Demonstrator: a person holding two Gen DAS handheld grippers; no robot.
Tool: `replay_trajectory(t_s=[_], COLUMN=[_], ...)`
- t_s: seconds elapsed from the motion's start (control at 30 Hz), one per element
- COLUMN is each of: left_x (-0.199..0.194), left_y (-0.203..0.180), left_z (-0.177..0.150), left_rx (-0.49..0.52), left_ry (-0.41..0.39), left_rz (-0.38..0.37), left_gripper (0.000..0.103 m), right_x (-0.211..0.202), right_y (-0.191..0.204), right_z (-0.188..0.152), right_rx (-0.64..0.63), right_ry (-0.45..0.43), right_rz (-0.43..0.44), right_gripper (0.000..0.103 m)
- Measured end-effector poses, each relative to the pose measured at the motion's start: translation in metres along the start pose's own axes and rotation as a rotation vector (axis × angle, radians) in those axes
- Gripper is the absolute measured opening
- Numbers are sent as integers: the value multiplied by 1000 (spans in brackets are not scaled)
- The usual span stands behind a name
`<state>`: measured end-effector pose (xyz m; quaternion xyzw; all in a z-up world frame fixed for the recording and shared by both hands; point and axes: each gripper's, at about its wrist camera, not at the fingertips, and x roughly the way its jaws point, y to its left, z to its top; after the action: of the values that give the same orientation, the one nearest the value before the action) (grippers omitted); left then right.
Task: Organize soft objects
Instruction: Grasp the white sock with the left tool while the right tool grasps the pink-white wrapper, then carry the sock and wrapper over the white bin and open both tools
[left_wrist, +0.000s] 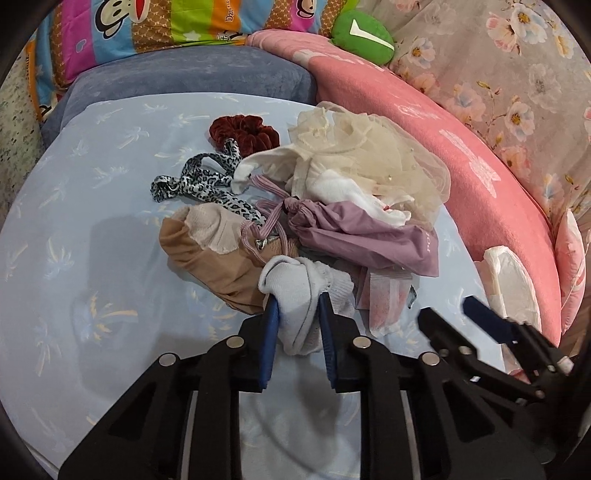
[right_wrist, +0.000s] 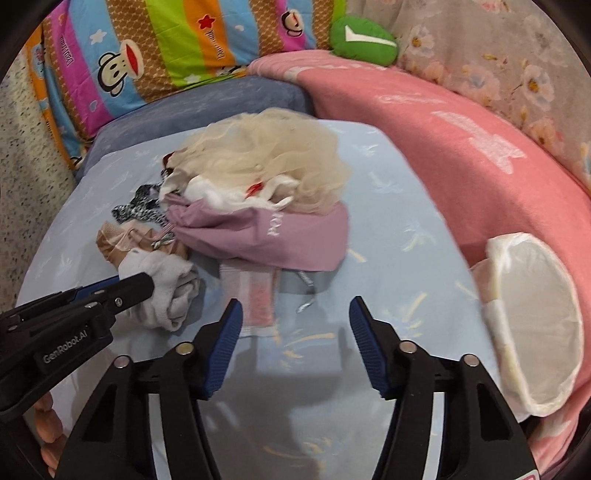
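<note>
Progress early: left gripper (left_wrist: 297, 306) pinches a white sock (left_wrist: 303, 291) at the near edge of the pile (left_wrist: 332, 199) on the blue sheet (left_wrist: 92, 221), right gripper (right_wrist: 295, 314) spread and empty, white mesh basket (right_wrist: 535, 332) looks empty, everything else unsorted.

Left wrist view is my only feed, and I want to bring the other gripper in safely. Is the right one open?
Observer: Yes, the right gripper is open, fingers wide apart, holding nothing.
Operator: What lies beneath it?
Observer: Bare blue sheet, with a pink-and-white packet just ahead of its left finger.
Operator: Is my white sock pinched?
Observer: Yes, the left gripper is shut on the white sock.
</note>
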<state>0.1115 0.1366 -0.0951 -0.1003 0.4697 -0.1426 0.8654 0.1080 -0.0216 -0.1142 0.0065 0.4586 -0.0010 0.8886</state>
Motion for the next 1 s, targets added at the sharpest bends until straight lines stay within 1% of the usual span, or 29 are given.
replay_trajectory(t_s=[0.27,0.33,0.37,0.4,0.43,0.47,0.5,0.67,0.87,1.0], left_x=[-12,-15,-16,-17,-19,-21,-23,-33,-49,-56], left_y=[-1,-2,-4,-5,-7,-8,-10,-20,-42,-65], left_z=[9,11,11,11,12,12,12,13,17,21], left_rx=[6,11,16,23,31,38,49,73,108,147], left_ry=[-31,-37,-41,-45,-50,-54,-58,-76,-117,-145], left_rz=[-2,0,2,10,17,19,23,21,-2,-25], left_gripper=[20,20,20,20,20,20,20,20,20,20], right_x=[27,34,38,40,40,37,32,-2,-59,-95], right_y=[12,13,13,12,13,13,13,7,-15,-35], right_z=[2,1,0,-1,-2,-2,-2,0,13,22], right_rx=[8,18,19,19,20,20,16,23,49,62], right_ry=[45,64,75,85,83,80,72,18,-96,-172], right_rz=[77,98,106,114,118,124,134,155,157,135], right_gripper=[52,43,28,19,19,16,13,12,12,12])
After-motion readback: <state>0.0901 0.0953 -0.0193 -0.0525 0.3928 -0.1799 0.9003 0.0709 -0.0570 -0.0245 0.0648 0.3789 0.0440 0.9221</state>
